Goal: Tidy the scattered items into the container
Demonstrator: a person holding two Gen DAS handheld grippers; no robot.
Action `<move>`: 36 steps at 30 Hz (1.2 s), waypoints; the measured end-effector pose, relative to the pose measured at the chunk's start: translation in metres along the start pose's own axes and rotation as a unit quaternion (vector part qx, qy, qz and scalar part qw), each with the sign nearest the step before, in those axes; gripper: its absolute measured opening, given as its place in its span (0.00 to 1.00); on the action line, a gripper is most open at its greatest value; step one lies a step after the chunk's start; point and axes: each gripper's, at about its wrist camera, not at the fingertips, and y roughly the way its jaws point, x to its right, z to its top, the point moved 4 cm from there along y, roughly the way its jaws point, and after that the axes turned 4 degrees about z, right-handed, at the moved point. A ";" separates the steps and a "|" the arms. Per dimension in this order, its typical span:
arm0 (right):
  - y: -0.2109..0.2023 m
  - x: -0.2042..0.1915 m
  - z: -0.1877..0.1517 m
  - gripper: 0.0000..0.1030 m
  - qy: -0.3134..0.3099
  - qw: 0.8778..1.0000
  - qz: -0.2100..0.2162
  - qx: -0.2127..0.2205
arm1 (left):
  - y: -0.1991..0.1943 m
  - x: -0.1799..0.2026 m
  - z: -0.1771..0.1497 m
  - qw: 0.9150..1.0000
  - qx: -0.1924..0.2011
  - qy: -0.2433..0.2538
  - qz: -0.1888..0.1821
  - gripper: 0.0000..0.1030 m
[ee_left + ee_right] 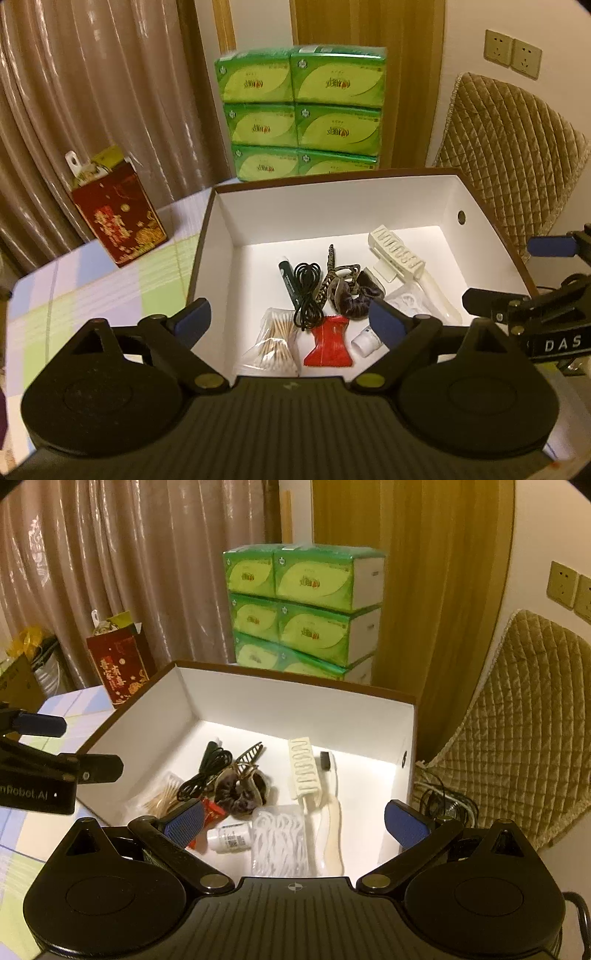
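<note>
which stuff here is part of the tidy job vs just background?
Job:
- box, the container
- inside it: cotton swabs, black cable, red packet, scrunchie, white hair clip, small white bottle
- left gripper, right gripper, both open, empty

Background:
- tissue packs
- red gift bag
- quilted chair
- wall sockets

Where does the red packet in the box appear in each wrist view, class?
Left wrist: red packet low centre, between the cotton swabs and small white bottle.
Right wrist: red packet lower left, mostly hidden behind a blue pad.
Shared landmark: black cable.
</note>
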 end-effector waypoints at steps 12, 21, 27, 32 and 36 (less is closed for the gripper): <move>-0.041 -0.013 -0.013 0.98 -0.003 1.000 0.005 0.013 | -0.047 0.001 -0.016 0.999 0.010 -0.027 0.039 0.96; -0.064 -0.022 -0.028 0.98 0.004 1.000 0.003 0.020 | -0.073 0.004 -0.030 0.998 0.001 -0.050 0.025 0.97; -0.079 -0.031 -0.035 0.98 0.010 1.000 -0.007 0.025 | -0.087 0.006 -0.044 0.999 -0.004 -0.049 0.010 0.97; -0.094 -0.044 -0.042 0.98 0.016 0.999 -0.020 0.030 | -0.099 0.003 -0.056 0.999 -0.004 -0.045 -0.004 0.97; -0.106 -0.056 -0.047 0.98 0.022 0.999 -0.031 0.033 | -0.110 -0.001 -0.065 0.999 -0.002 -0.038 -0.013 0.97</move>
